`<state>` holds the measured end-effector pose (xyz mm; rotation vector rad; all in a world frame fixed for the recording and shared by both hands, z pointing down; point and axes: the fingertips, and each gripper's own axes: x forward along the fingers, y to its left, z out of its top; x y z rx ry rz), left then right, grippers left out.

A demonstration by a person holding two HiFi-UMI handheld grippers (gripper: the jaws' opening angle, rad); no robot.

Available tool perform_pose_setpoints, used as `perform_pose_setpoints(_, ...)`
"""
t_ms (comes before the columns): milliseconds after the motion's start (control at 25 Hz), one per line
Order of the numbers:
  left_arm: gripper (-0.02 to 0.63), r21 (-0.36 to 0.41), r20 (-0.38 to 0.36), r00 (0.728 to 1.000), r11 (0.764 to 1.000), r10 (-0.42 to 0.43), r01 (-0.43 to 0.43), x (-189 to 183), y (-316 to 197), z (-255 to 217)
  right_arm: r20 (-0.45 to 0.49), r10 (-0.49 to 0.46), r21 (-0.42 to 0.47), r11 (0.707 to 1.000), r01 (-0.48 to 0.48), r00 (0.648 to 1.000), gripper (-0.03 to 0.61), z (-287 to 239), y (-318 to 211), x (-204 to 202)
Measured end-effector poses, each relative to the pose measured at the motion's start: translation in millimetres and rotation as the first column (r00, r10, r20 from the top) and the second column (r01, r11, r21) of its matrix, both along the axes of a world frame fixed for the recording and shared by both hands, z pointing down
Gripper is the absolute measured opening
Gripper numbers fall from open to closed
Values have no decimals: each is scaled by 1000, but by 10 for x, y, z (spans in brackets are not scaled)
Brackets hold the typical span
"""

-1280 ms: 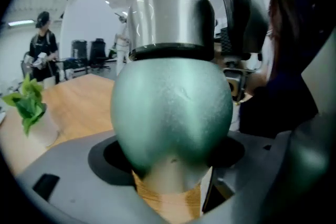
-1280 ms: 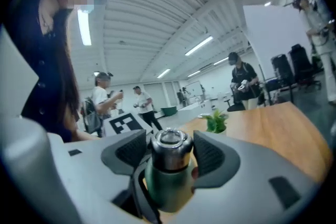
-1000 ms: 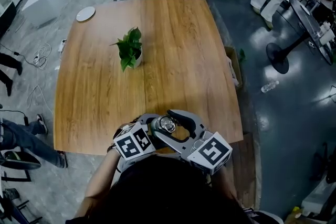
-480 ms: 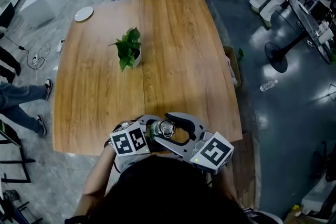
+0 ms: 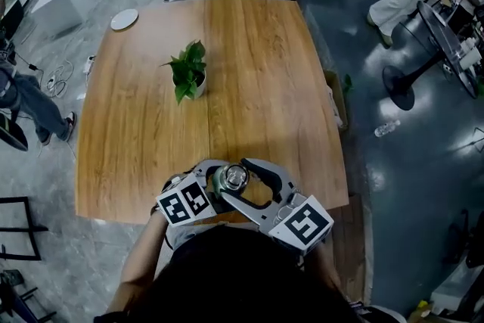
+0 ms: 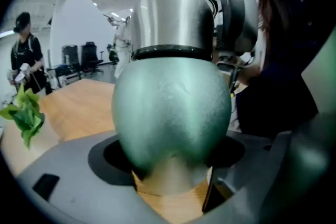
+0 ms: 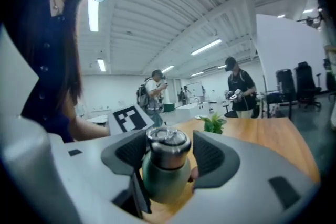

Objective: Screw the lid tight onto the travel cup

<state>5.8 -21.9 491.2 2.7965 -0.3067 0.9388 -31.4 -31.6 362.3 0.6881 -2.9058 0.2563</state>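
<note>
Left gripper has the green cup clamped low between its jaws, body filling the near view. Steel lid sits on top above a black ring. Far left, a plant on the wooden table.

The green metal travel cup is matt and finely grainy. Its silver metal lid looks brushed and glossy. The brown wooden table is smooth.
</note>
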Motion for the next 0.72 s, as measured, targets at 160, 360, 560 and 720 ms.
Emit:
perform_pose_setpoints(160, 402, -77, -54, 995, 993, 90, -94, 39, 161, -71, -48, -40, 17, 999, 41, 998, 265, 55, 50, 2)
perform_pose_setpoints(360, 402, 60, 102, 979, 984, -175, 169, -64, -211, 60, -93, 168, 21, 986, -167, 981, 261, 155, -156, 56)
perform_pose_setpoints(560, 402, 75, 70, 979, 980, -189, 184, -72, -213, -17, 35, 78, -48, 996, -76, 996, 262, 10, -82, 40)
perform_pose_setpoints(720, 402, -40, -76, 991, 993, 107, -110, 89, 232, -246, 134, -135, -33, 989, 141, 982, 262, -198, 140, 20)
